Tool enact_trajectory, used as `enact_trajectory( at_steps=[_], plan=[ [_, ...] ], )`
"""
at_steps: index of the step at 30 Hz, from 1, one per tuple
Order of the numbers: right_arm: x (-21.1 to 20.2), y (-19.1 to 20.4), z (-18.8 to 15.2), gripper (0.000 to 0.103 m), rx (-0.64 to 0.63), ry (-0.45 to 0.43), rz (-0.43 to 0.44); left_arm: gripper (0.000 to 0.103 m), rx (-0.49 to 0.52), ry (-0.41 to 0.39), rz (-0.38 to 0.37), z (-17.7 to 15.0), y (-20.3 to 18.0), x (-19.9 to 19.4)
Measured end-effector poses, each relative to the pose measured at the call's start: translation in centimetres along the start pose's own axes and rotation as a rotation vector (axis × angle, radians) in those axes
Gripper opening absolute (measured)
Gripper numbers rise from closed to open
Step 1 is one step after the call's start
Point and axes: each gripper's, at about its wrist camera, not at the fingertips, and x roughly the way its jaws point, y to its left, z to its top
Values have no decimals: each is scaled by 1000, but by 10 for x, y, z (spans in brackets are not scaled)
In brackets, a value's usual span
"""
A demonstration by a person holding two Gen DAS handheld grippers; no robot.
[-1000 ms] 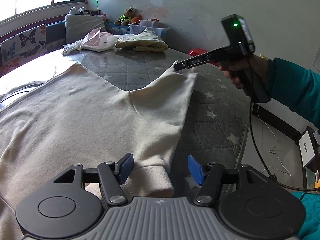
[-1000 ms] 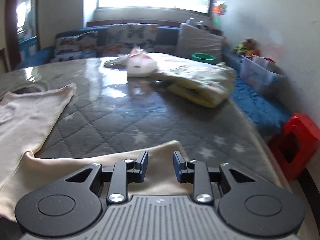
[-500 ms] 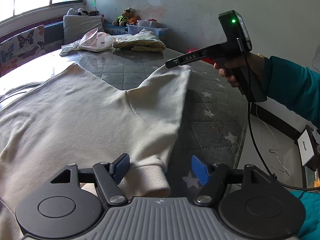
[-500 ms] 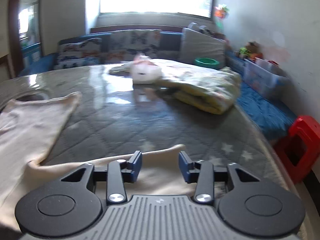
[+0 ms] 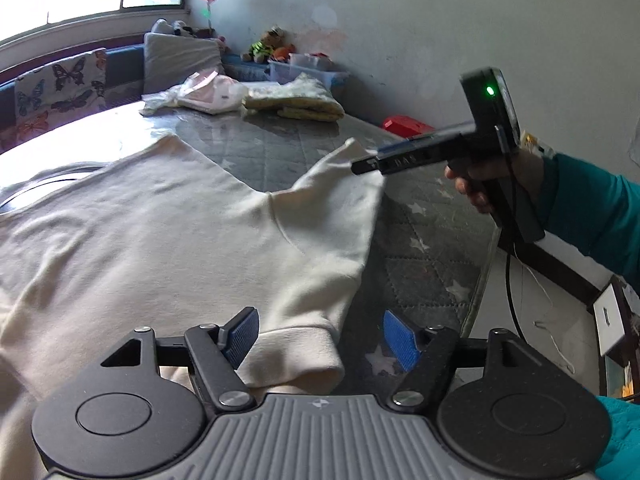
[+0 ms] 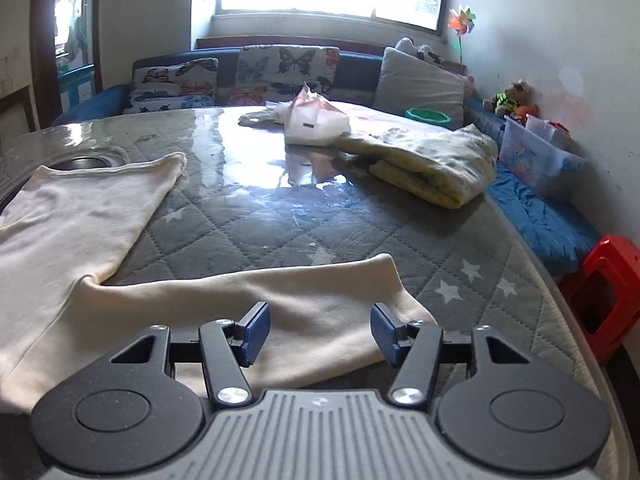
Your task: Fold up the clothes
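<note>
A cream sweatshirt lies spread on the grey quilted star-patterned tabletop. Its right sleeve is bent, with the cuff lying between the blue pads of my open left gripper. In the left wrist view a hand in a teal sleeve holds my right gripper over the sleeve's far bend. In the right wrist view my right gripper stands wide open above that bent sleeve, with nothing pinched. The sweatshirt body spreads to the left.
A folded yellow blanket and a pink-white bag lie at the table's far end. A red stool and a plastic box stand past the right edge. A black cable hangs from the right gripper.
My right gripper went from nearly shut on the sleeve's bend to wide open, letting the cloth go. The left gripper stayed open around the cuff.
</note>
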Motion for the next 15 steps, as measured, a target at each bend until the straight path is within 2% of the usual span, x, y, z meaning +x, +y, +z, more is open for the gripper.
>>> enact_trajectory(
  at_steps=[6, 9, 15],
  plan=[
    [-20, 23, 2, 61, -48, -40, 84, 73, -77, -35, 84, -10, 26, -31],
    [-31, 46, 5, 68, -103, -59, 165, 73, -104, -6, 77, -19, 34, -32],
    [-47, 104, 7, 69, -261, -80, 331, 74, -68, 31, 33, -35, 26, -36]
  ],
)
